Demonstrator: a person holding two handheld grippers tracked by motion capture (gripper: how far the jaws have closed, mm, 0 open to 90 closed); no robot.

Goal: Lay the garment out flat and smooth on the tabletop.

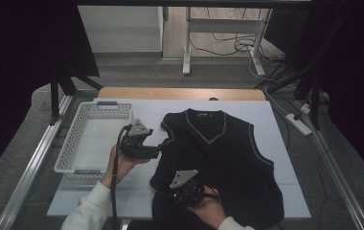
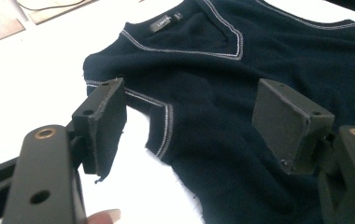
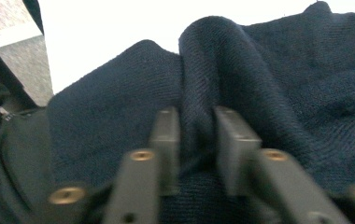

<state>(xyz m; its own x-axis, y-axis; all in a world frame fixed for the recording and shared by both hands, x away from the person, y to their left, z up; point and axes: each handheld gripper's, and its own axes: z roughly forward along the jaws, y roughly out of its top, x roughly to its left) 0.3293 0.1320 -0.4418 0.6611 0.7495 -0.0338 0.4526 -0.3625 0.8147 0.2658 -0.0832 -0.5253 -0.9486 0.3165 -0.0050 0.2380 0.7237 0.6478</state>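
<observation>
The right gripper (image 1: 189, 189) is clamped on a raised fold of the vest (image 1: 228, 158); in the right gripper view its two jaws stand close together with a ridge of dark knit (image 3: 196, 93) pinched up between the pads. The cloth bunches on both sides of that ridge and rises above the jaw tips. From the high view, this gripper sits at the vest's lower edge, close to the near side of the table (image 1: 285, 143), with the hand (image 1: 209, 211) behind it.

The left gripper (image 1: 163, 143) is released: its jaws stand wide apart, and nothing is pressed between them. In the left gripper view, one pad (image 2: 103, 116) hangs over the white tabletop just beside the vest's armhole trim (image 2: 166, 123), and the other pad (image 2: 287, 123) hangs over the dark body of the vest. Beyond the jaws lies the V-neck (image 2: 222, 42) with its pale stitched border and a label at the back of the collar. The left hand (image 1: 122, 165) holds this gripper at the vest's left shoulder side.

The vest lies flat and face up on the white tabletop, collar away from the person, spreading ahead of and to the right of both grippers. A white basket (image 1: 82, 143) stands on the table just left of the left gripper, apart from the vest.
</observation>
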